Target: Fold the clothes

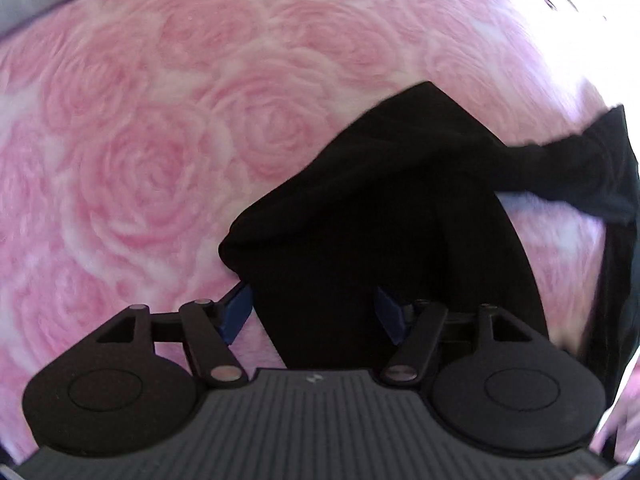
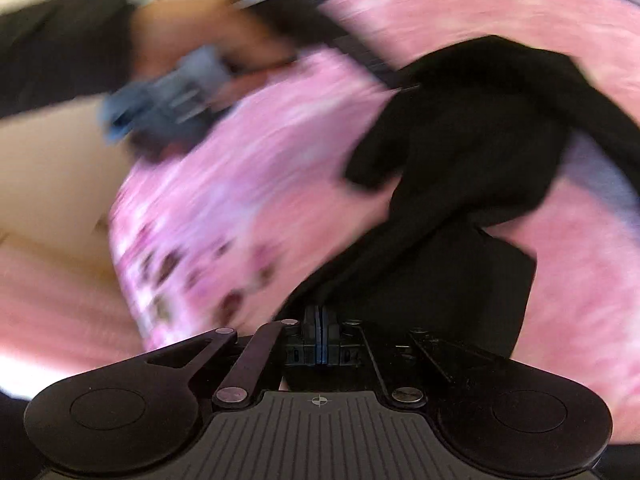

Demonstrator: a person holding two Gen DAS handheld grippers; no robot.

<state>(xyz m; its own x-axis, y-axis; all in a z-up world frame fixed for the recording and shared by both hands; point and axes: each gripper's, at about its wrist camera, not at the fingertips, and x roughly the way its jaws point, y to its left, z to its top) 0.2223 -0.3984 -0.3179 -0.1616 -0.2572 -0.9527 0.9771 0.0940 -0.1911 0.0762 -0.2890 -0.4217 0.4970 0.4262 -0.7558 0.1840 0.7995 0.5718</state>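
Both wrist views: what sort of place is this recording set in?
Probably a bedroom: a pink rose-patterned blanket covers a wide soft surface like a bed, with a black garment held over it and pale floor beside it.

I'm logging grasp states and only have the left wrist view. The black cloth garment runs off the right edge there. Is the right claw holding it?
Observer: Yes. In the right wrist view, the right claw is shut on the black cloth garment, with its blue pads pressed together.
Operator: Where does the cloth go from that claw?
Observer: It runs forward and bunches up over the pink rose-patterned blanket. The blur hides whether it touches the blanket.
Operator: Is anything visible beyond the blanket?
Observer: The blanket's edge falls away at the left, next to a pale beige surface.
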